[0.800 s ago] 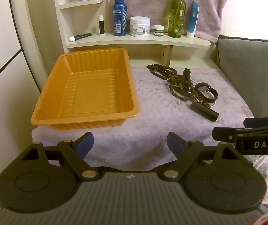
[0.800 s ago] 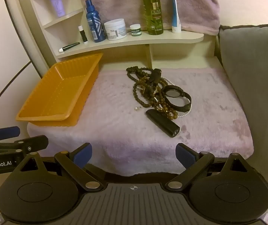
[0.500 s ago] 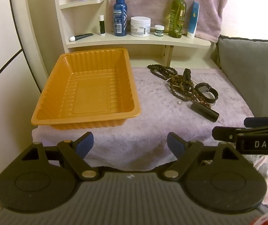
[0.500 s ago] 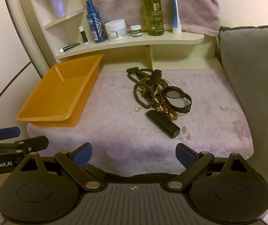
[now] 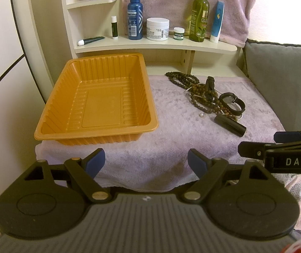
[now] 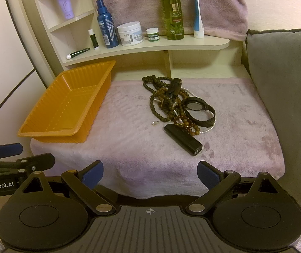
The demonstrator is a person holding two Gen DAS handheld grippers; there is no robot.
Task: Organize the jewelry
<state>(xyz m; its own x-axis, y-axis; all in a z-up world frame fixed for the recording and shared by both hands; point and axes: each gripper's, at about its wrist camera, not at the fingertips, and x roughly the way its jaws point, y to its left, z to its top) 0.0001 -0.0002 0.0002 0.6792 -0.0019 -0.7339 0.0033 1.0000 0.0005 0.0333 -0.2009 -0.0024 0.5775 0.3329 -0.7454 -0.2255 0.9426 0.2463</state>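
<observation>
Lying on lilac towel (image 6: 129, 147): jewelry (image 6: 171, 103) | both hand-held grippers (image 5: 146, 161) (image 6: 150, 174) agape, empty

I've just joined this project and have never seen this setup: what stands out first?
An empty orange ribbed plastic tray sits on the left of a mauve fluffy towel. To its right lies a tangled heap of dark beaded necklaces with a black wristwatch at its right edge.

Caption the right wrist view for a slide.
Open right gripper faces tangled bead necklaces, a watch and a black case beside an empty orange tray.
</observation>
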